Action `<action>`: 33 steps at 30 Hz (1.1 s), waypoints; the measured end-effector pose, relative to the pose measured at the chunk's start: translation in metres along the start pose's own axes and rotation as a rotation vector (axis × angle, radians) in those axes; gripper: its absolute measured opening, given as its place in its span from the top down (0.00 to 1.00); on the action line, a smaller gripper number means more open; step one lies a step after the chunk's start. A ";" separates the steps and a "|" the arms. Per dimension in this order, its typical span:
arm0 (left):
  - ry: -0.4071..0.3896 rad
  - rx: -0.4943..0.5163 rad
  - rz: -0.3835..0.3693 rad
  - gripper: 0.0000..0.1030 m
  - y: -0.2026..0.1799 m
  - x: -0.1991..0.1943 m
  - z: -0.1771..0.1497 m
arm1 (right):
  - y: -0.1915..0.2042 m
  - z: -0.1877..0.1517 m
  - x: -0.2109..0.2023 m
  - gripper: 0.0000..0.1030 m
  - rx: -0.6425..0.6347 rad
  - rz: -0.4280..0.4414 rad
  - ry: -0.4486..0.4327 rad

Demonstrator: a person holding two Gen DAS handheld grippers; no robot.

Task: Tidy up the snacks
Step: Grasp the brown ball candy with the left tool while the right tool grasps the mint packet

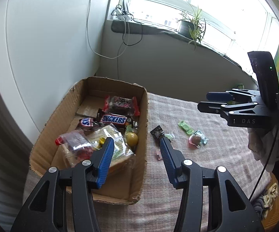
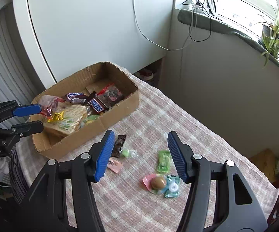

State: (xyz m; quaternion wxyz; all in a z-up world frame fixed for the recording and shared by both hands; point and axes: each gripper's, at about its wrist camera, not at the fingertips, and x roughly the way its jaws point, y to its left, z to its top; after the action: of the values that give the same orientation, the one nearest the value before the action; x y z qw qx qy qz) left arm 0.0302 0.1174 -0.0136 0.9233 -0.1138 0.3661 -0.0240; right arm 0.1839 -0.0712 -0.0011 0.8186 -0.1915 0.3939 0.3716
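My left tongs (image 1: pixel 137 147) gape empty | my right tongs (image 2: pixel 141 141) gape empty | open brown cardboard box (image 2: pixel 120 108) at 11 o'clock on bench (image 2: pixel 197 135)

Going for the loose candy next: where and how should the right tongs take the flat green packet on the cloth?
Probably straight down from above, pinching across its short width. The green packet lies flat on the cloth with its long axis running away from the camera, just left of the right tongs, which stand open. The round candy sits close below, so grip the far half.
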 end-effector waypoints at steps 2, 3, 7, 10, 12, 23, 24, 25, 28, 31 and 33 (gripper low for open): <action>0.012 0.016 -0.018 0.53 -0.012 0.005 -0.001 | -0.013 -0.012 -0.002 0.42 0.019 -0.015 0.011; 0.017 0.026 -0.026 0.53 -0.018 0.008 -0.003 | -0.020 -0.018 -0.003 0.42 0.030 -0.021 0.017; 0.039 0.054 -0.063 0.54 -0.043 0.021 -0.006 | -0.043 -0.037 -0.002 0.42 0.070 -0.037 0.039; 0.062 0.080 -0.094 0.60 -0.063 0.033 -0.007 | -0.055 -0.053 0.001 0.42 0.090 -0.028 0.052; 0.077 0.093 -0.118 0.63 -0.074 0.042 -0.007 | -0.061 -0.062 0.003 0.42 0.097 -0.018 0.066; 0.172 0.166 -0.173 0.71 -0.124 0.101 -0.005 | -0.071 -0.093 0.029 0.54 0.074 0.049 0.136; 0.179 0.175 -0.174 0.71 -0.127 0.105 -0.005 | -0.071 -0.094 0.030 0.57 0.069 0.055 0.139; 0.184 0.181 -0.173 0.72 -0.130 0.110 -0.005 | -0.071 -0.095 0.032 0.60 0.062 0.060 0.142; 0.204 0.194 -0.171 0.76 -0.136 0.123 -0.004 | -0.073 -0.098 0.037 0.64 0.050 0.062 0.152; 0.221 0.203 -0.168 0.76 -0.141 0.134 -0.004 | -0.074 -0.098 0.040 0.64 0.037 0.058 0.151; 0.228 0.208 -0.164 0.76 -0.144 0.139 -0.004 | -0.074 -0.097 0.040 0.64 0.024 0.057 0.148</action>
State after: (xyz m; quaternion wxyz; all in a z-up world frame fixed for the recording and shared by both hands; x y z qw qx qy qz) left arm 0.1348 -0.0408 -0.0769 0.8774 -0.0437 0.4536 -0.1500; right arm 0.2076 -0.1596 -0.0914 0.7787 -0.1970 0.4630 0.3749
